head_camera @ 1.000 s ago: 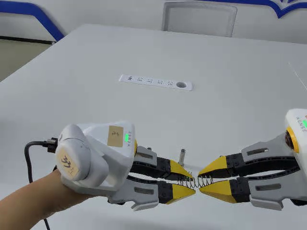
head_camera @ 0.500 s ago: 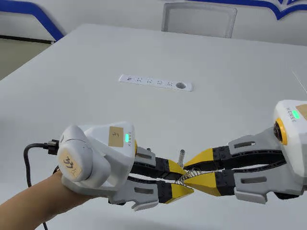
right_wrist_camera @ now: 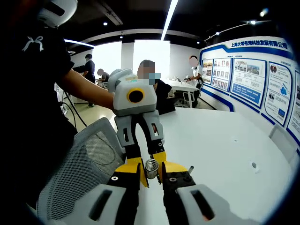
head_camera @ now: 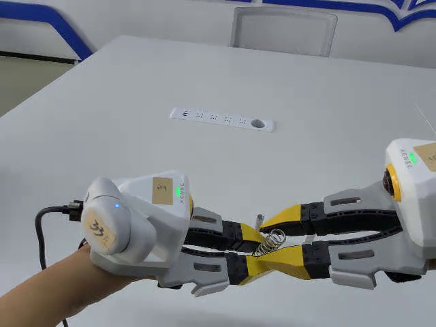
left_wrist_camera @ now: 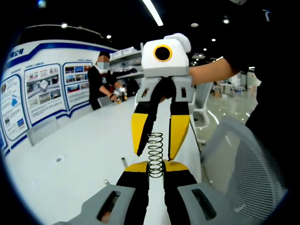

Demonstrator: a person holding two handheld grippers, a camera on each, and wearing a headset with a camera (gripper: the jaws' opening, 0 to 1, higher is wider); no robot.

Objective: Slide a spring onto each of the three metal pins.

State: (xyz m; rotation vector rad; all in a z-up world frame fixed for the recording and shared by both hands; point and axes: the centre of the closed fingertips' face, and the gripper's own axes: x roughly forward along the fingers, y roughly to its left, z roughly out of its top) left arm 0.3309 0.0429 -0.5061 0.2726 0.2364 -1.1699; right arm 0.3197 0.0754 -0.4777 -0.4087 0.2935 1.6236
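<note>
Head view: spring (head_camera: 273, 240) between overlapping jaws

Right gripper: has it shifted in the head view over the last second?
Yes. The right gripper has slid left: its tips, formerly right of the upright pin, now reach it and straddle the spring.

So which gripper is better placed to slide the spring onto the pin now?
Probably the left gripper: it is shut on the spring, with the pin close by. The right gripper stands open around the spring.
</note>
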